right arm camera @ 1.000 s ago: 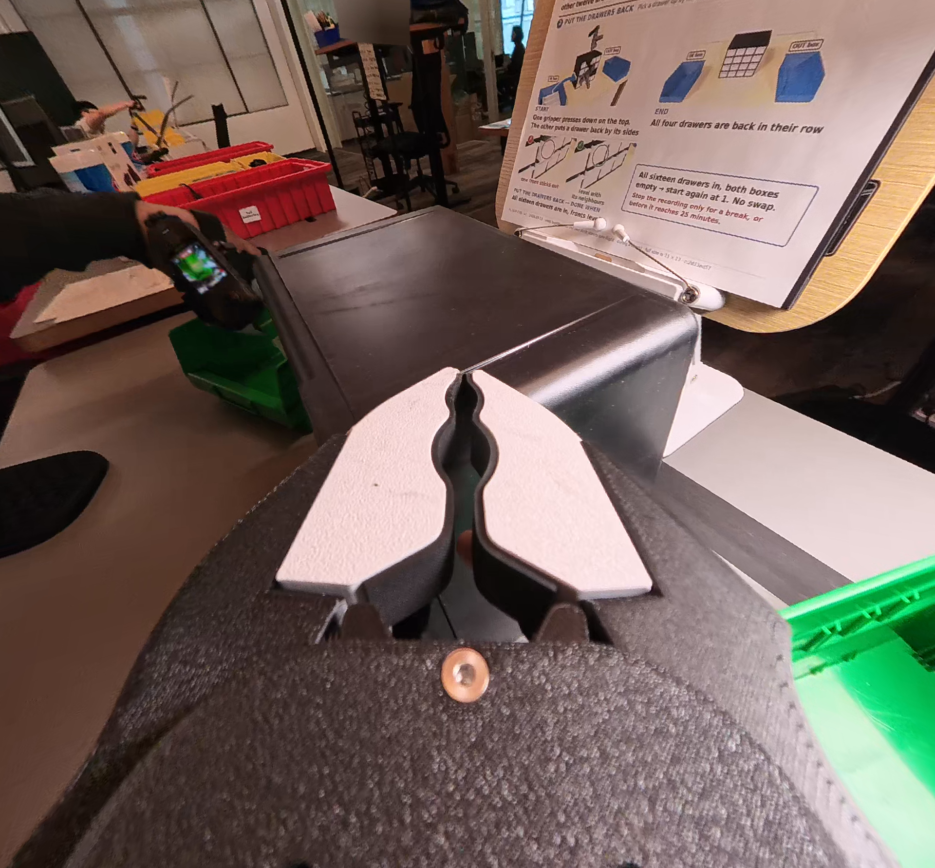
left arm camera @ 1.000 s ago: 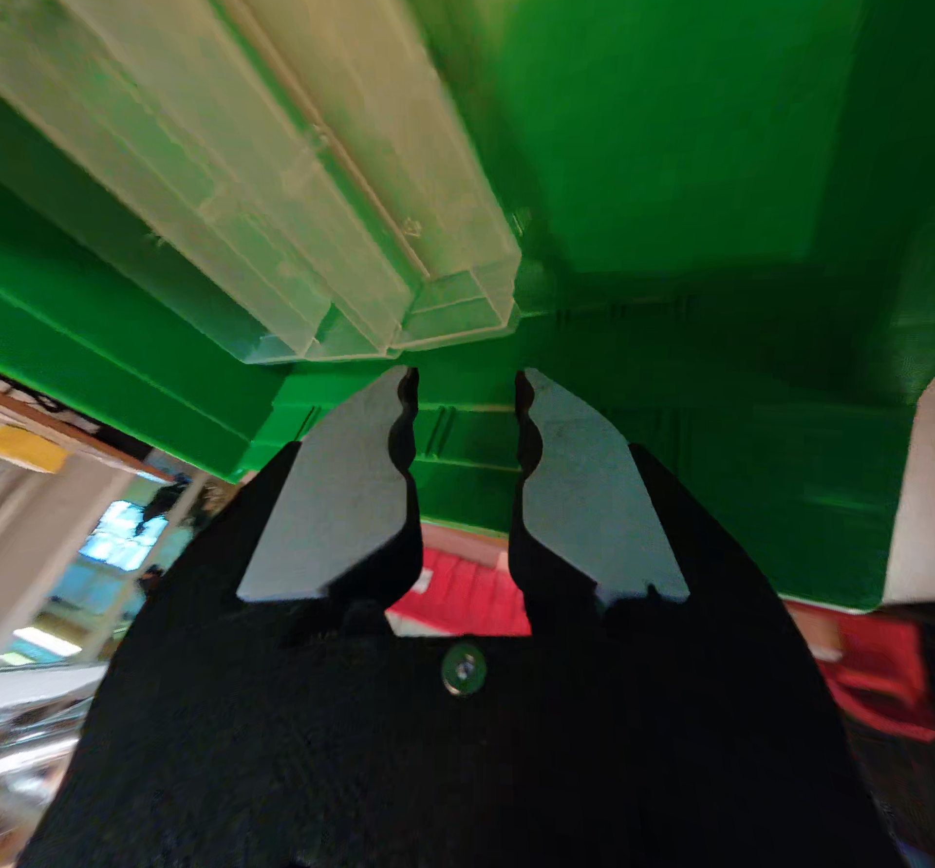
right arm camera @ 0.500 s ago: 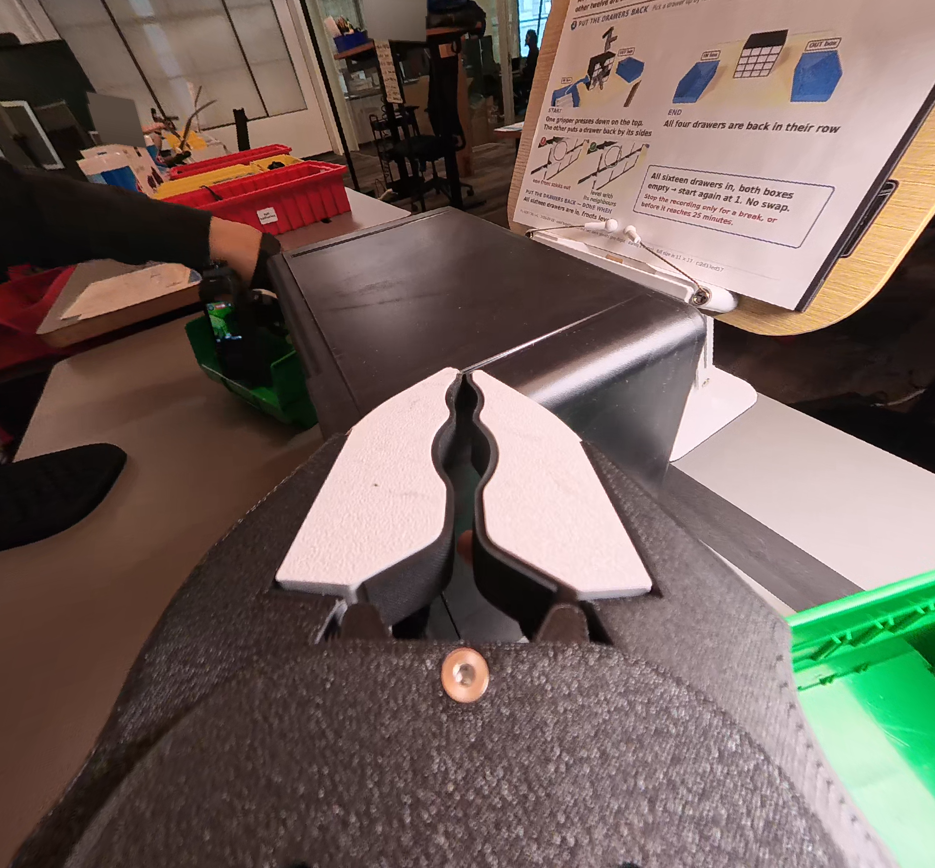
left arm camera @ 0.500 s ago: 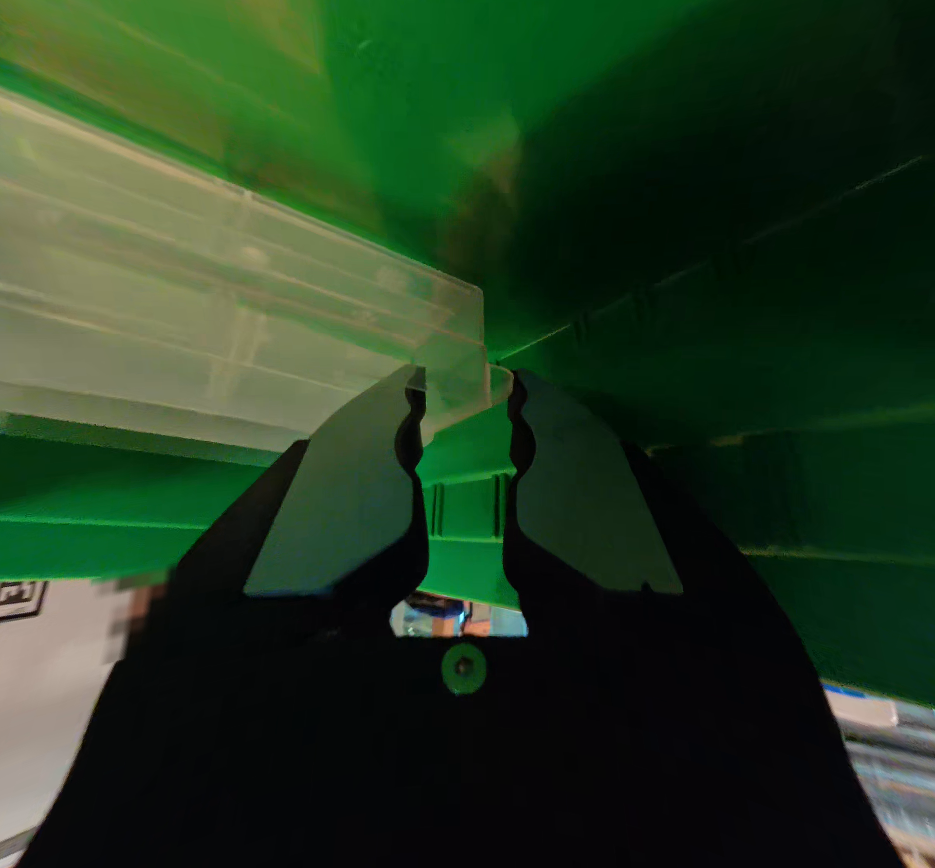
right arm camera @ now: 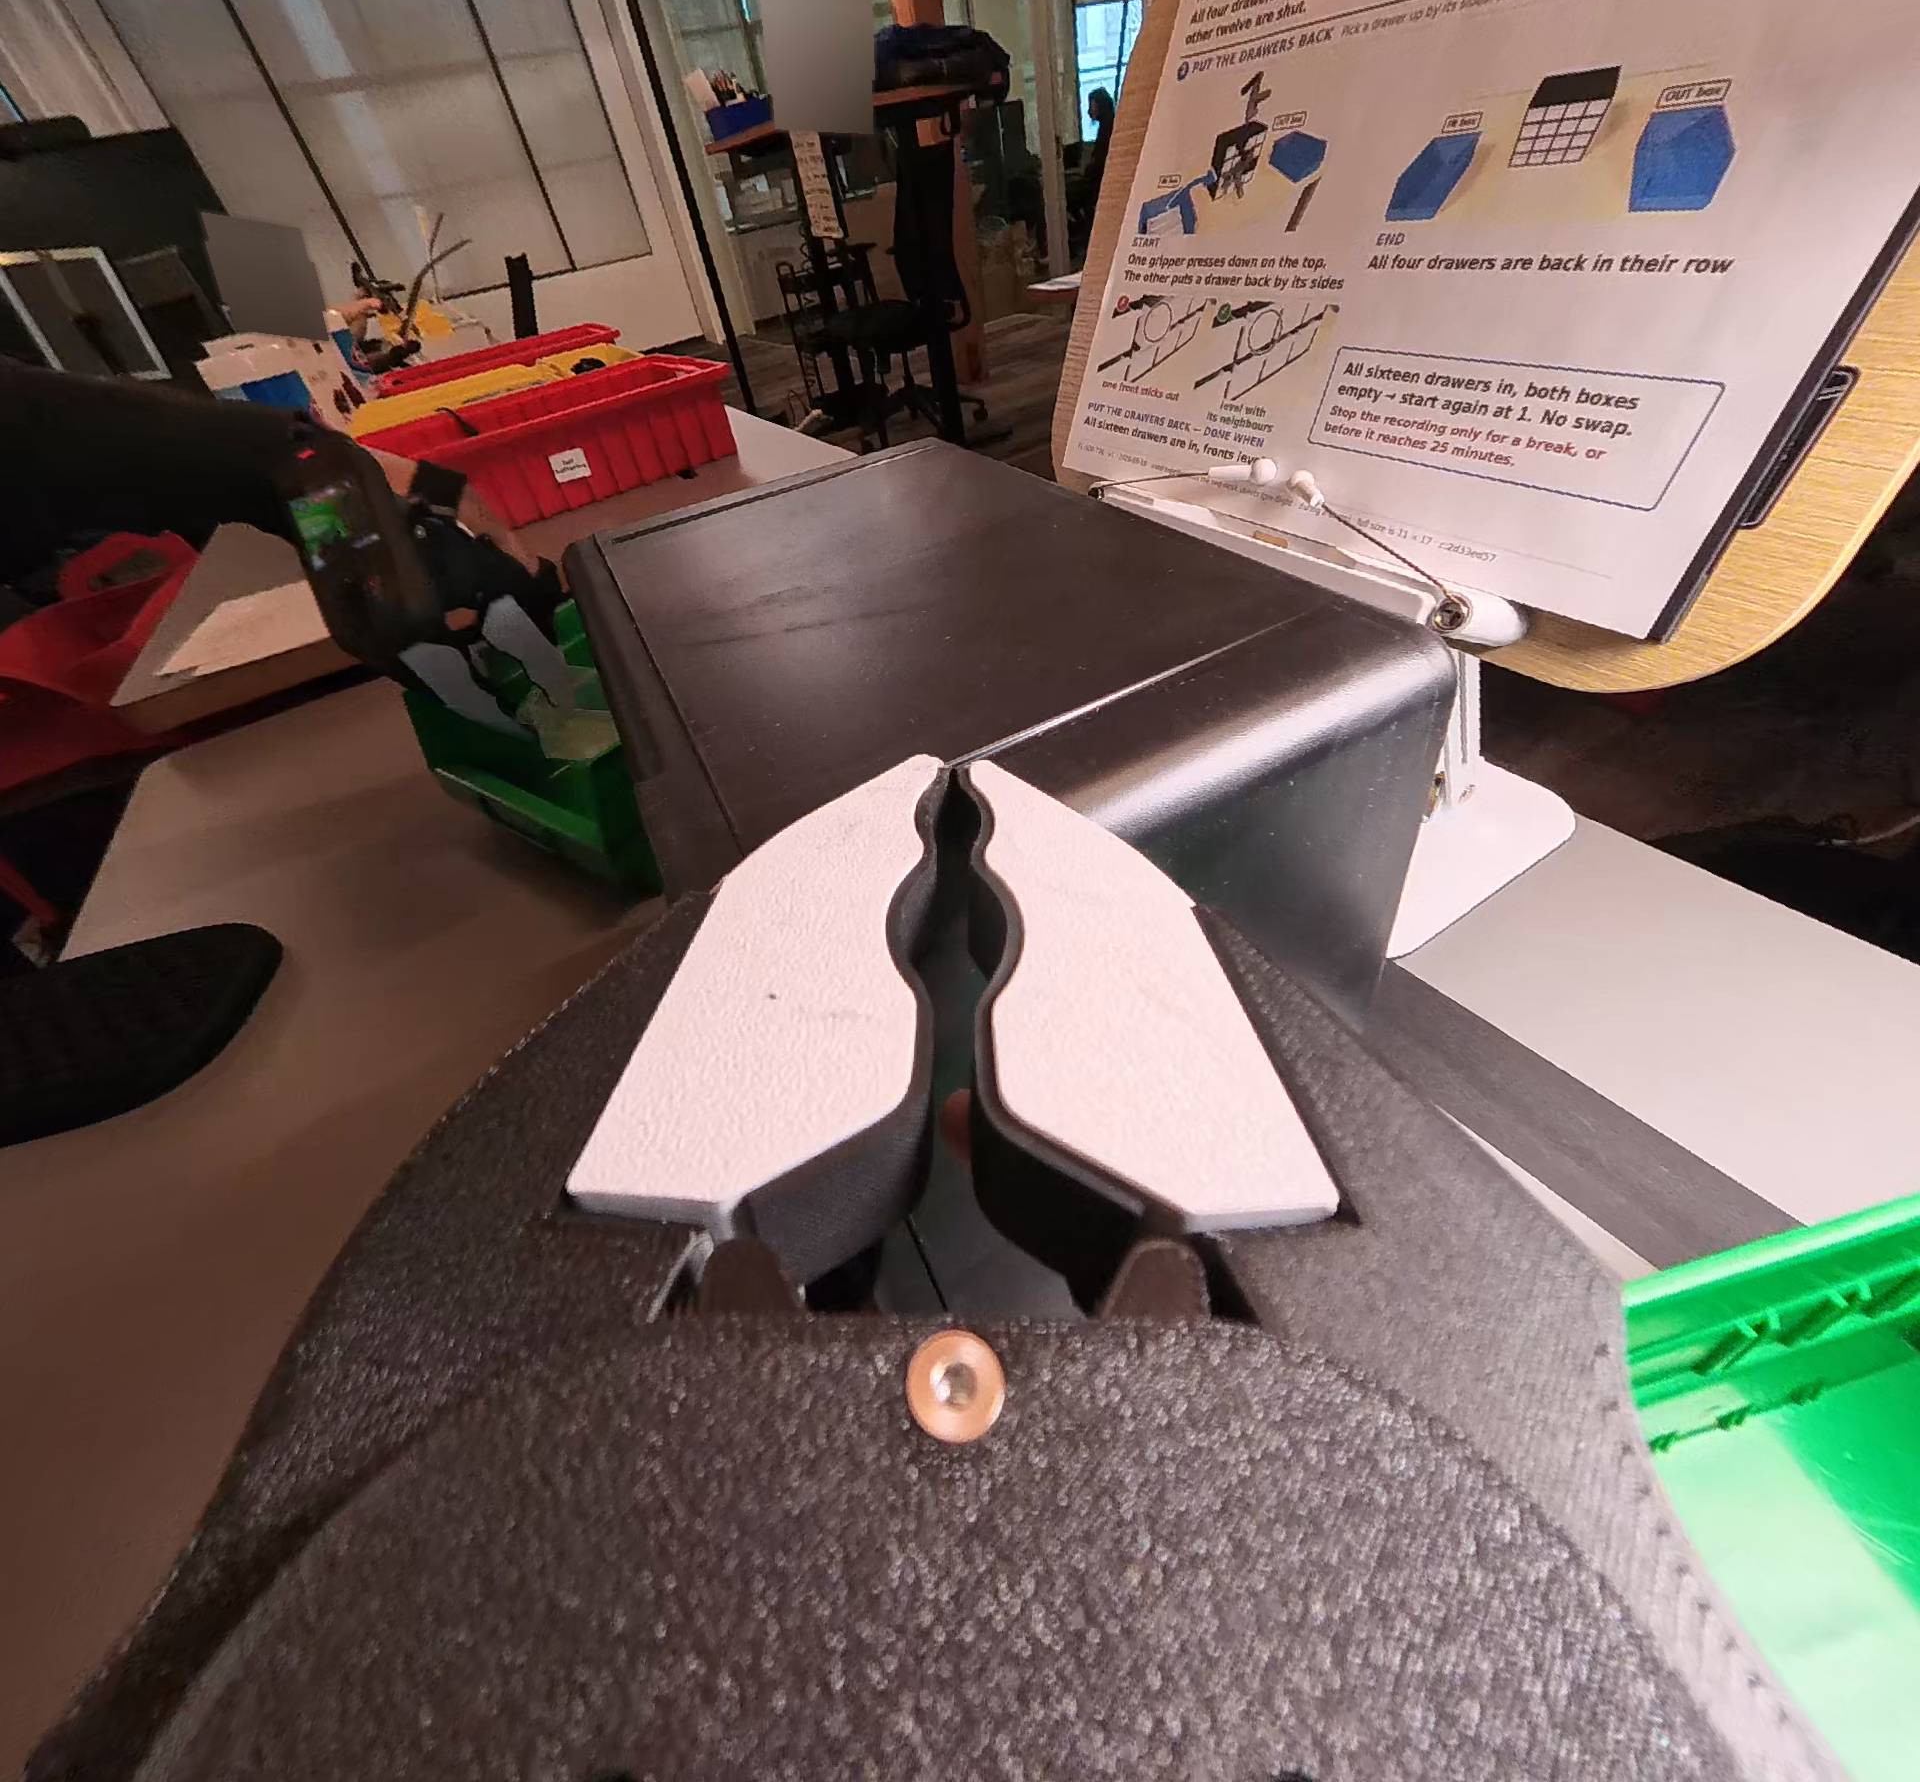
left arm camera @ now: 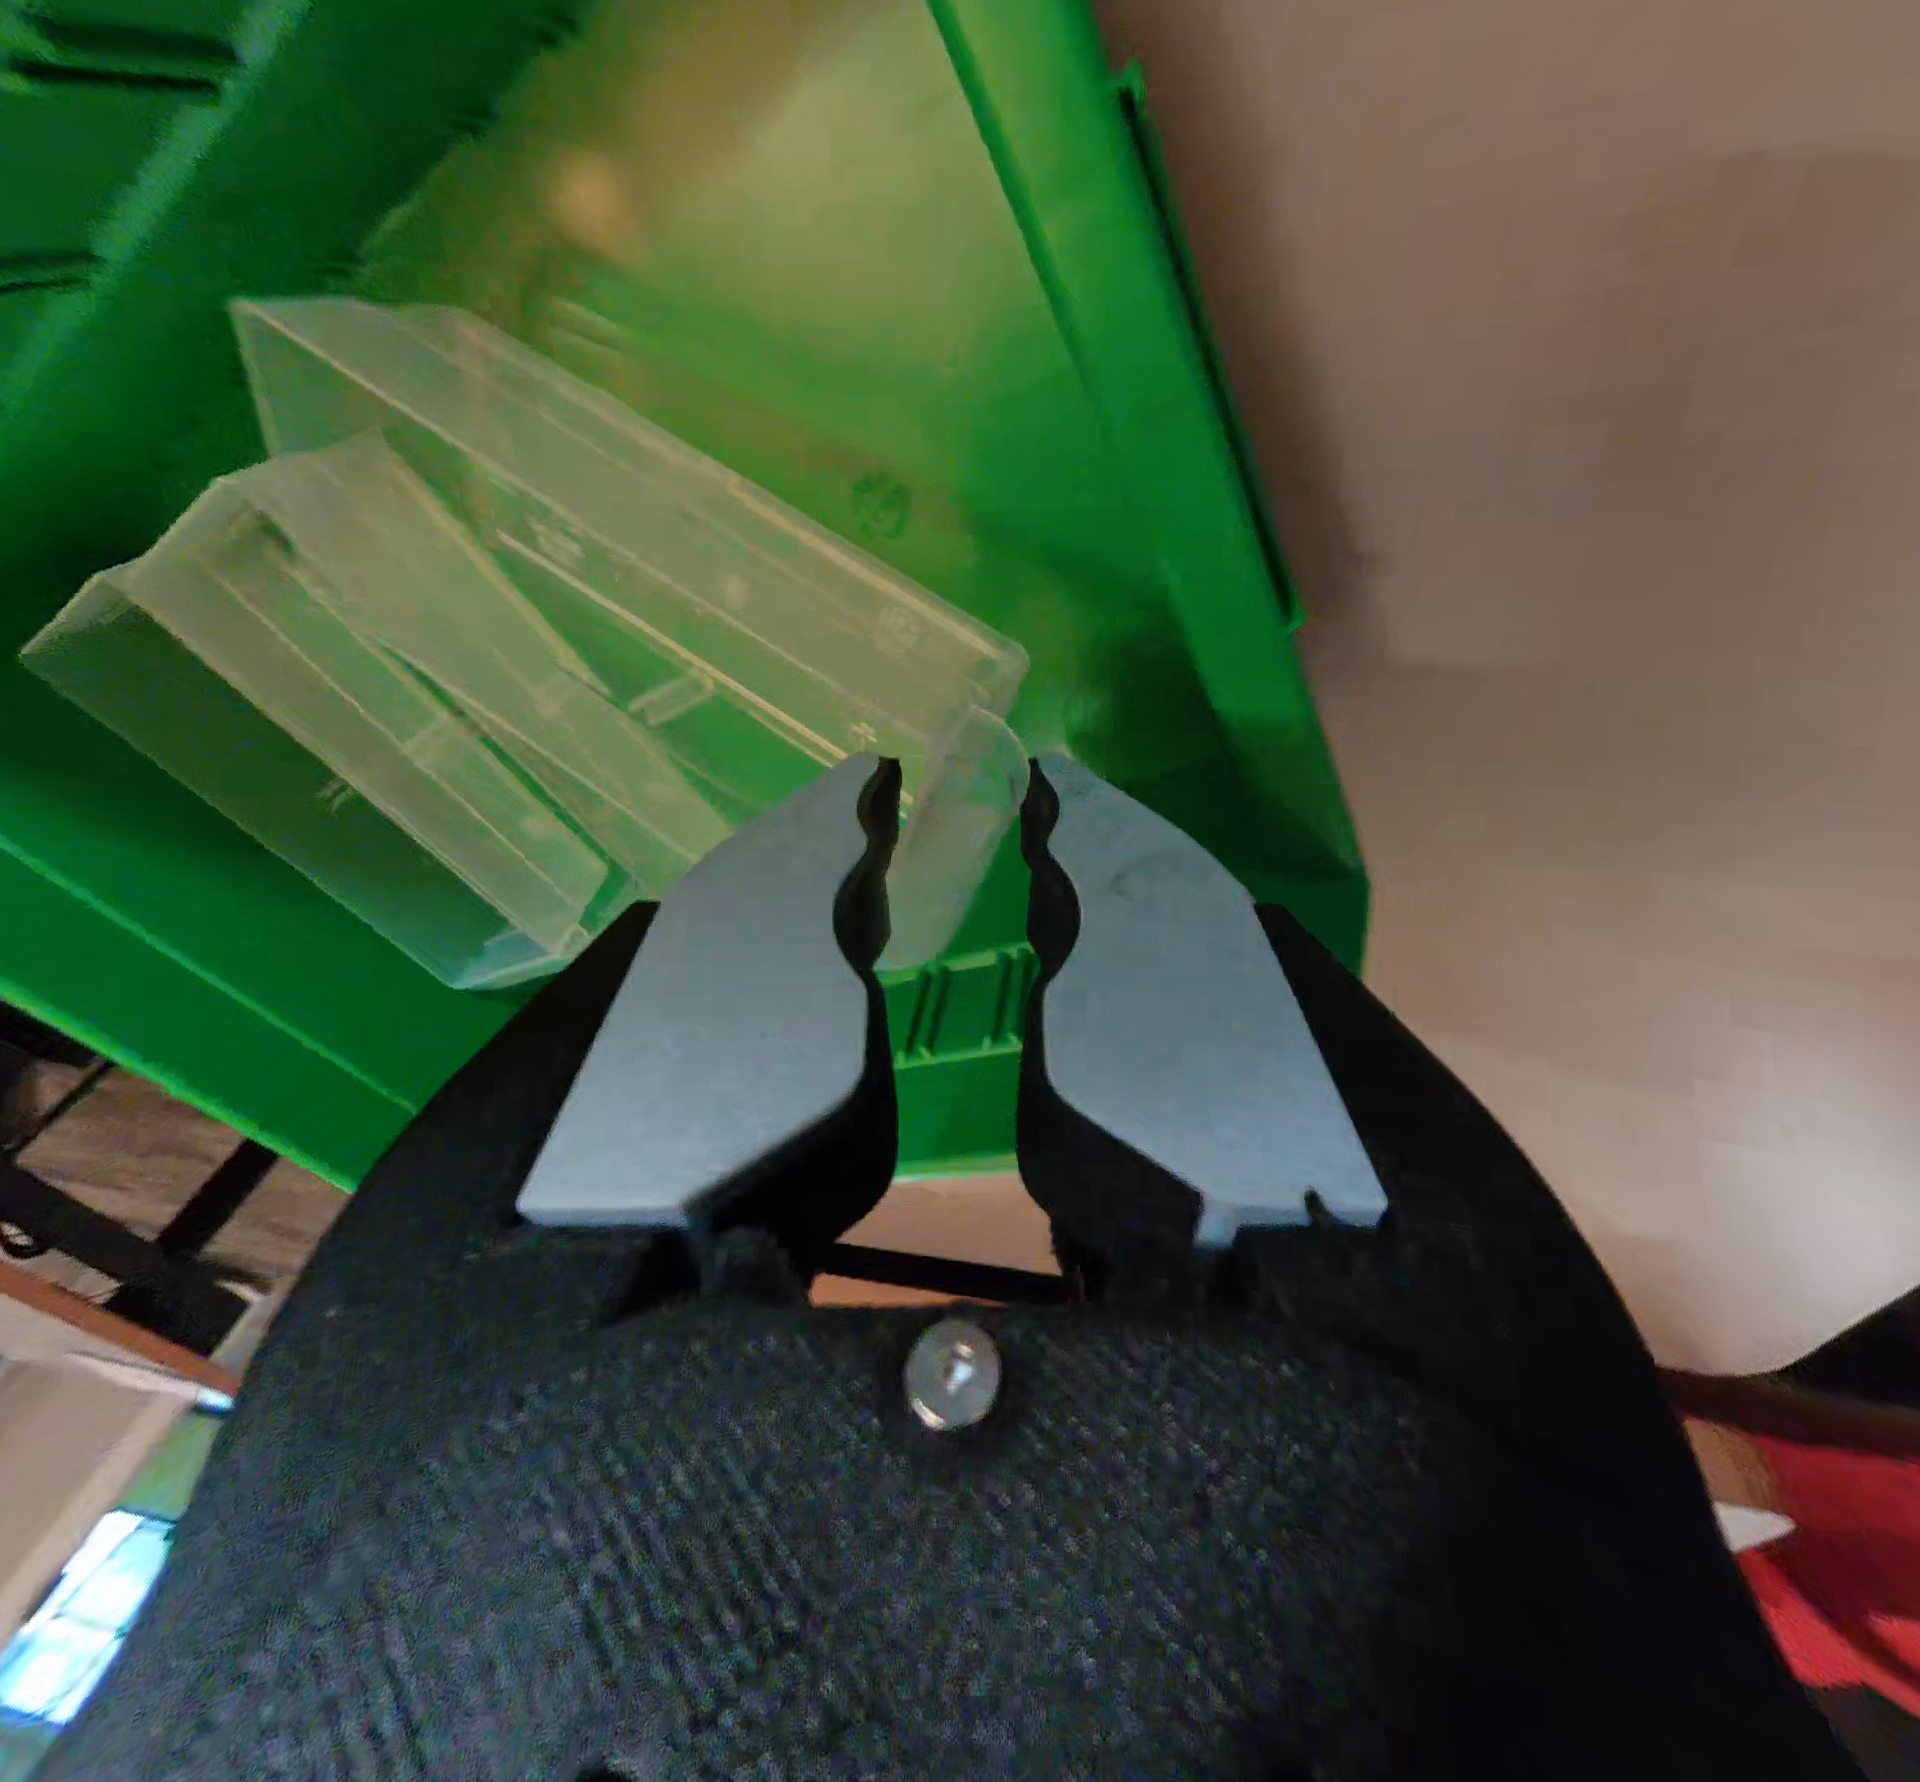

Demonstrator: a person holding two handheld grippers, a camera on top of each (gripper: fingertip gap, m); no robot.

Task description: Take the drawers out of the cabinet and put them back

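The left gripper (left arm camera: pixel 956 776) is reaching into a green plastic bin (left arm camera: pixel 1091 205), its parted fingers straddling one clear plastic drawer's end (left arm camera: pixel 951 839). The right gripper (right arm camera: pixel 951 782), clenched empty, is resting atop the black metal cabinet (right arm camera: pixel 935 589).

Printed instruction sheet (right arm camera: pixel 1538 205) propped on a wooden board (right arm camera: pixel 1829 527) behind the black cabinet (right arm camera: pixel 935 610): bears headings, body lines, coloured diagrams with small captions, a boxed note at its lower part and a fine-print line along the bottom edge. Wording legible, not copied here.

Red bin (right arm camera: pixel 582 444) on the far desk: small white sticker (right arm camera: pixel 568 466) on its side, print too small to read.

Paper notice (right arm camera: pixel 821 194) hanging on a distant stand: lines of writing, unreadable.

Clear drawers (left arm camera: pixel 582 610) in the green bin (left arm camera: pixel 1091 205): faint moulded marks on the plastic, and one on the bin floor, blurred, not legible.
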